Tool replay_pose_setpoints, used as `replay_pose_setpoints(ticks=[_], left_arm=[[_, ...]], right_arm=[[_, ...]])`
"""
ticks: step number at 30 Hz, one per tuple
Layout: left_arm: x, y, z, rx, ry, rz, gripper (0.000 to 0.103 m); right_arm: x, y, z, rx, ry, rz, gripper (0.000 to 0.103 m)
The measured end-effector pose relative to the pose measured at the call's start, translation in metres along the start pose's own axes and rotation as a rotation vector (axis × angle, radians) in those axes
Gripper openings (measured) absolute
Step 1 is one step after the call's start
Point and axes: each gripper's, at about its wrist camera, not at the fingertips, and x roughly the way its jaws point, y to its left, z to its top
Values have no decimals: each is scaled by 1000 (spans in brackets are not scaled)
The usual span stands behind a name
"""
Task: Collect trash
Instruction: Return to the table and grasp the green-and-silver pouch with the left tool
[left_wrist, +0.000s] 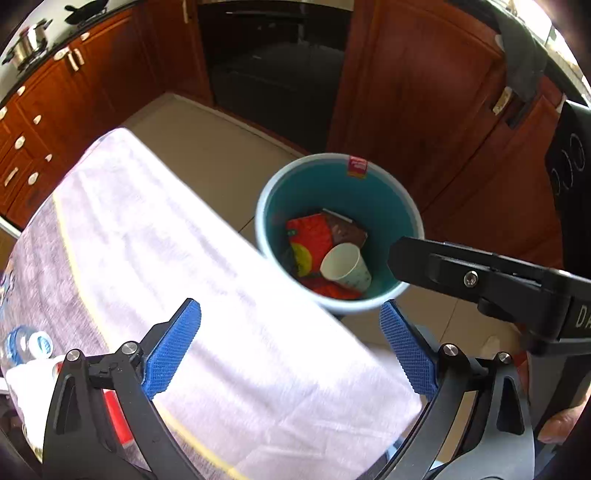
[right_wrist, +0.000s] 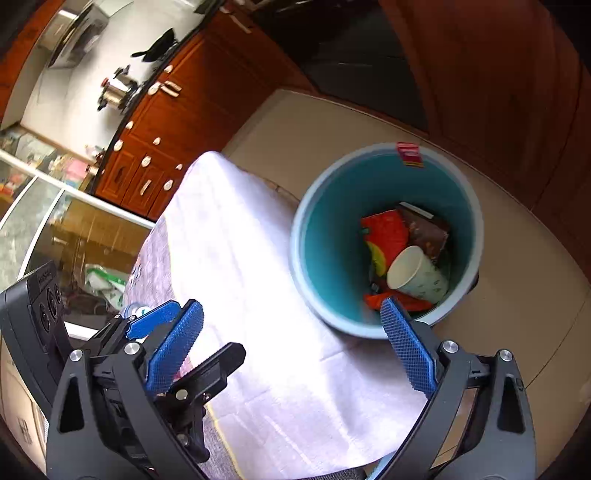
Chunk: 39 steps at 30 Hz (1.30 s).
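Observation:
A teal bin (left_wrist: 295, 192) (right_wrist: 332, 221) stands on the floor beside the table's edge. In it lie a white paper cup (left_wrist: 345, 267) (right_wrist: 417, 275), a red and yellow wrapper (left_wrist: 308, 240) (right_wrist: 384, 234) and a brown packet (left_wrist: 347, 230) (right_wrist: 424, 230). My left gripper (left_wrist: 291, 347) is open and empty above the white cloth, near the bin. My right gripper (right_wrist: 291, 347) is open and empty, its right pad (right_wrist: 406, 343) over the bin's near rim. The right gripper's body (left_wrist: 480, 280) shows beside the bin in the left wrist view.
A table with a white cloth (left_wrist: 184, 258) (right_wrist: 258, 277) fills the left. A plastic bottle (left_wrist: 26, 343) and a red item (left_wrist: 116, 417) lie at its left end. Brown cabinets (left_wrist: 424, 92), a dark oven (left_wrist: 273, 55) and tiled floor (right_wrist: 332, 122) surround the bin.

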Motion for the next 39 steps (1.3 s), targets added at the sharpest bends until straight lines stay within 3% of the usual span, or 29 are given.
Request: replay_pose_setpoints(ticks=[17,25,33,39], left_arm=[[-75,82,-112,-163,-51,52,99],[-92,130,-175,-251,-50,86,99],[-83,170,-233,-353,-15,76,99],[-68,176,-253,-382,16,1,99]], right_arm=[[14,99,-75,-189,104,61,93],[28,158,-117,-471,88,113,93],[79,171,-144,-470,253,88,93],[106,170,-156,-438,333,80,93]])
